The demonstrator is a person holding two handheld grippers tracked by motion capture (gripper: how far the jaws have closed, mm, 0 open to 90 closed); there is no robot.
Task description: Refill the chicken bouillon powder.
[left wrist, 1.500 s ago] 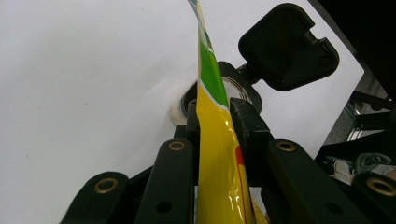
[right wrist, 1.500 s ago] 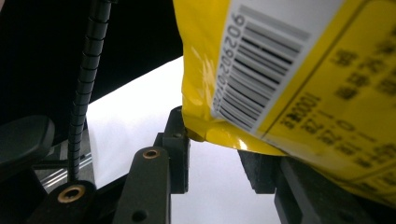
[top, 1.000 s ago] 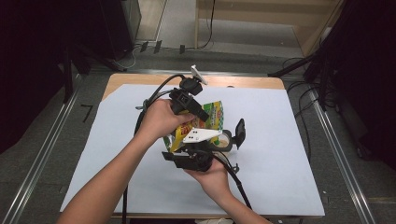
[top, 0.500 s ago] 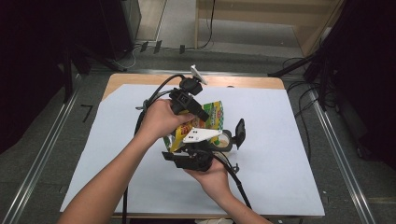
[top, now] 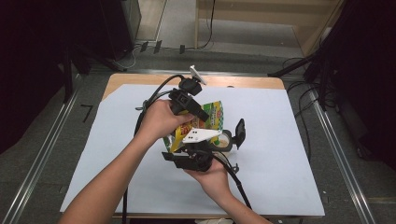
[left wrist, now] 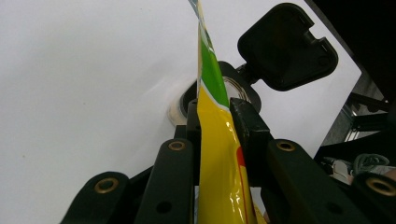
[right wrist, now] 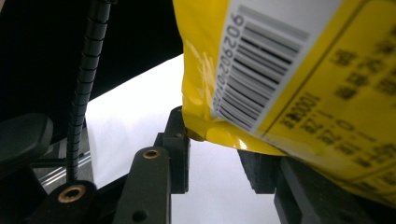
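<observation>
1. The pouch (top: 205, 122), a yellow and green snack bag, is being held up above the middle of the table (top: 280, 140), clear of the white sheet (top: 116, 154) that covers it.
2. The left gripper (top: 198, 112) is coming at it from above; in the left gripper view its fingers (left wrist: 247, 126) are pressing on the pouch (left wrist: 215, 140) edge-on from both sides, gripping it firmly.
3. The right gripper (top: 196, 149) is sitting under the pouch. In the right gripper view the barcode corner (right wrist: 261, 70) is hanging between and in front of its fingers (right wrist: 177, 140), which are standing apart; I cannot tell whether they are pinching the film.
4. Both hands are working close together, the left hand (top: 161, 119) above and the right hand (top: 212, 175) below.
5. A tape roll (top: 224, 140) is lying on the sheet just beside the pouch, with a black flap (top: 240, 132) standing up next to it.
6. What could go wrong, as I judge it: if the two grippers are pulling the pouch apart, the slick film could slip out of the lower fingers, since their hold looks shallow and near a corner.
7. A sudden tear could spill the contents over the sheet.
8. The trailing cables (top: 149, 100) are running close to the hands and could snag a wrist.
</observation>
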